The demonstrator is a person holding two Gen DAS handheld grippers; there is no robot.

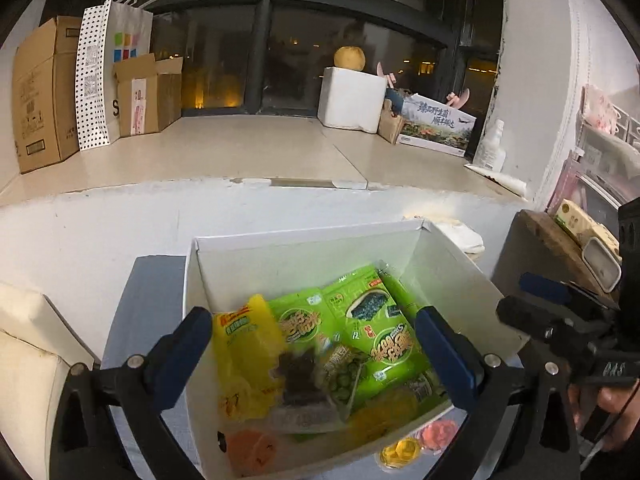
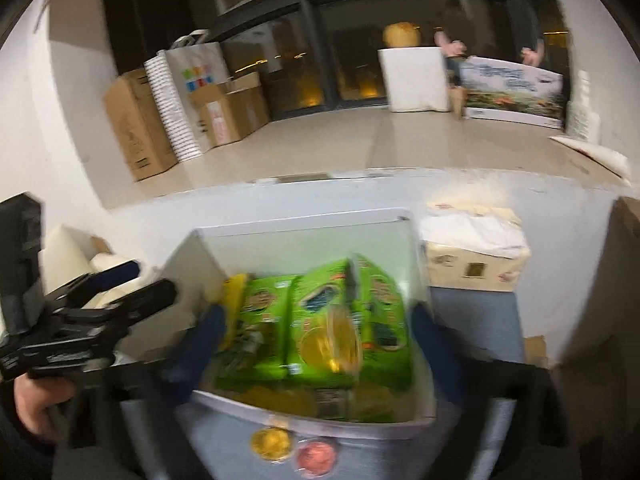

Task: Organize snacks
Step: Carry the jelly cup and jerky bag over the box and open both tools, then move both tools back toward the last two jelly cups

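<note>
We look down into a white box [image 1: 304, 248] that sits on a gray-blue table [image 1: 140, 300]. The box is full of snacks. On the left side lies a yellow bag [image 1: 244, 344], and next to it are green bags [image 1: 372, 332] with dark seaweed pictures on them. A small see-through bag of green peas [image 1: 344, 372] lies on top near the middle. Our left gripper [image 1: 314, 350] hangs over the box with its blue fingers [image 1: 180, 356] spread wide apart, and it holds nothing. Our right gripper [image 2: 316, 344] is also over the box, and its fingers are spread wide too. That picture is blurry, so the bags look smeared. A round gold thing [image 2: 340, 346] sits between the right fingers, but we cannot tell if they touch it. Just outside the near wall of the box, on the table, rest two little cups: a yellow jelly cup [image 2: 270, 444] and a pink jelly cup [image 2: 318, 456], side by side. Behind the box is a white wall and a wide ledge with brown boxes [image 1: 44, 92] and a dotted paper bag [image 1: 100, 76].
</note>
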